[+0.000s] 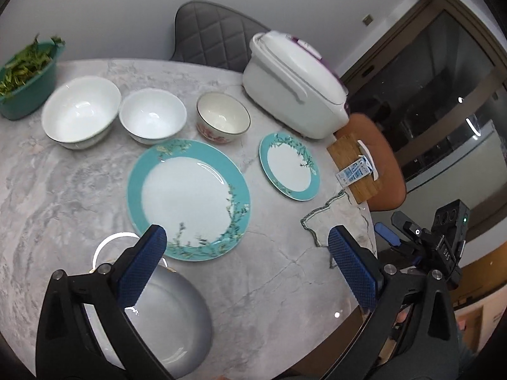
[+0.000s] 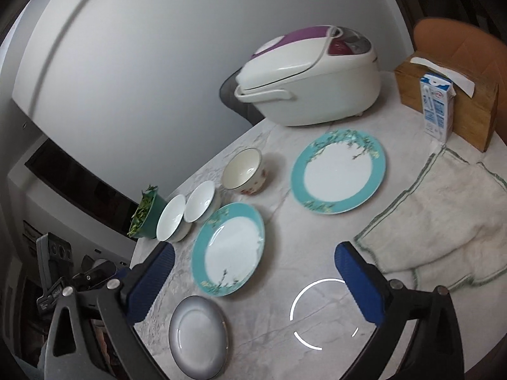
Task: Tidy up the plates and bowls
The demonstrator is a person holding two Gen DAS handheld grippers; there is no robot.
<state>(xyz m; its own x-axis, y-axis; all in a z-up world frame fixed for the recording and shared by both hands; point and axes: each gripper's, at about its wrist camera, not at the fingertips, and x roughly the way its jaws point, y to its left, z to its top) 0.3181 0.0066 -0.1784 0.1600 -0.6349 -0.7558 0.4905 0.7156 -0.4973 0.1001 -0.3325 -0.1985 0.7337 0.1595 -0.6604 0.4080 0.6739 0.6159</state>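
**Left wrist view: nothing gripped, crockery spread apart**

Both the left gripper (image 1: 247, 247) and right gripper (image 2: 255, 262) are held wide open and empty above the table (image 1: 63, 190). Bowls (image 1: 152, 118) and teal plates (image 1: 188, 199) lie unstacked, presumably awaiting sorting. Only from the right wrist is the cloth (image 2: 443, 221) shown fully.

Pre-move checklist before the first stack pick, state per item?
1. Left hand-held gripper open, nothing between the pads: ok.
2. Right hand-held gripper open, nothing between the pads: ok.
3. Large teal plate lies flat, nothing on it: ok.
4. Small teal plate apart from the large one, rim free: ok.
5. Three bowls, large white bowl, small white bowl, floral bowl, upright and unstacked: ok.
6. Grey plate rim clearance under the left gripper: cannot tell.
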